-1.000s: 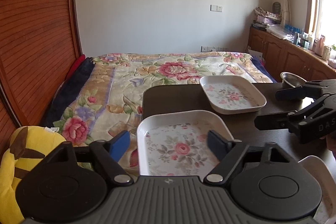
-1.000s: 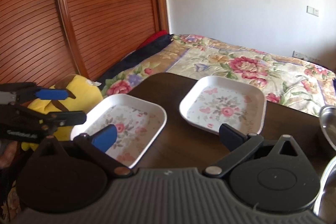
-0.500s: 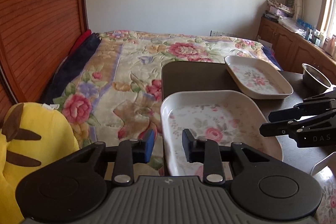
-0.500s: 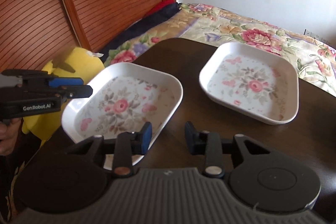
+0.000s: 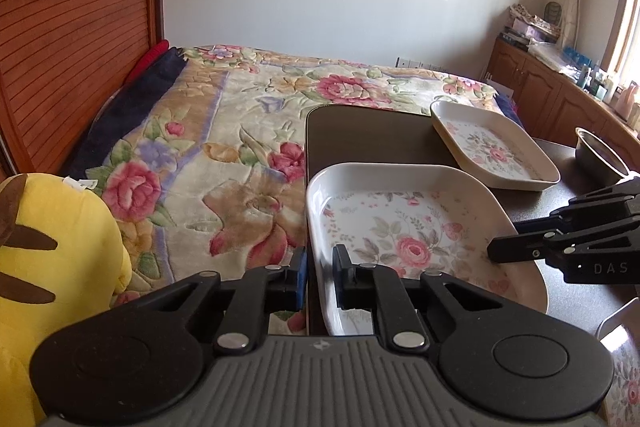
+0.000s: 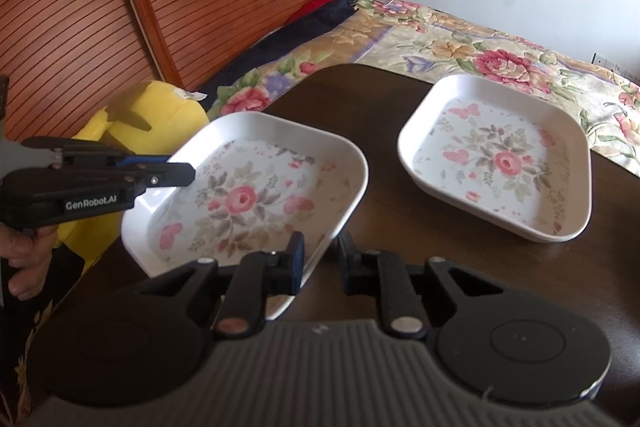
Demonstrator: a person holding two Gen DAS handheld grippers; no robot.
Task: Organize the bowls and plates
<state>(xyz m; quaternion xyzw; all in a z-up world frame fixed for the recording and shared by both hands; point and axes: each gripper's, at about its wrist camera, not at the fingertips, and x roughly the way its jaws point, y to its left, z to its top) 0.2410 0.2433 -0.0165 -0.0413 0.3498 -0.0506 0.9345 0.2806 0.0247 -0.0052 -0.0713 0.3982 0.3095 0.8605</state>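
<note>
Two claws are pinching one floral plate [image 6: 256, 199] from opposite edges: the left claw [image 5: 319, 281] is closing narrow over the rim nearest it, one finger inside the dish and one outside, while the right claw [image 6: 319, 263] is doing the same on the facing rim, its fingers drawn in on either side of the plate's lip. From the right wrist view the plate is sitting tilted, its claw-side corner appearing raised off the dark counter [image 6: 400, 259], though how much of it is clear of the surface cannot be told. A second floral plate [image 6: 500, 163] is lying flat ahead and to the right of the right claw, well apart from the held one; from the left claw it is lying ahead and to the right, beyond the held plate. That is the likely stacking target, and the right claw is the nearer to it. A metal bowl [image 5: 598, 155] is standing further right still.
</note>
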